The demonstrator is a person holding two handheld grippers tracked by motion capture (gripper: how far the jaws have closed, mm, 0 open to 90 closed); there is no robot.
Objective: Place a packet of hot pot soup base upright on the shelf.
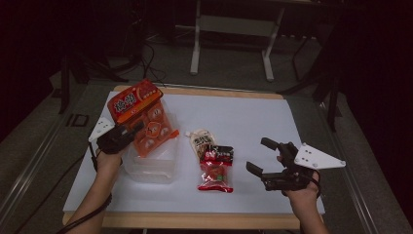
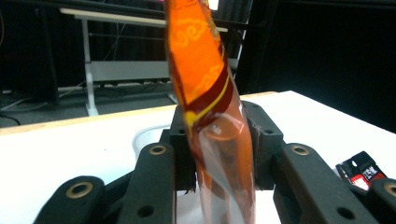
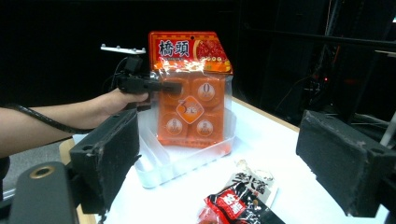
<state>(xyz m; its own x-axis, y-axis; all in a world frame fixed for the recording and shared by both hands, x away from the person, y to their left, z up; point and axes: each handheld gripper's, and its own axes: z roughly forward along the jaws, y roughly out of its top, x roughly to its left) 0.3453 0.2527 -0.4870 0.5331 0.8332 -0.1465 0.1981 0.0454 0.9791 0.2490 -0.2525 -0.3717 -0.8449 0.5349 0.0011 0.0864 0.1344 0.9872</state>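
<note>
While our left tongs [image 1: 127, 132] clamp the orange pack [image 1: 146, 117] upright in the clear bin [image 1: 151, 170], release is pending; two snack bags [image 1: 214, 163] beside the bin remain, right tongs [image 1: 263, 156] open, empty.

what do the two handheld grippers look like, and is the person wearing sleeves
Both the left gripper and the right gripper are matte black, with linked arms, brass-ringed pivot holes and blocky, rough-faced jaws. Each carries a pale grey three-cornered plate dotted with small holes and trails a black cable. No sleeves: the forearms are bare.
</note>
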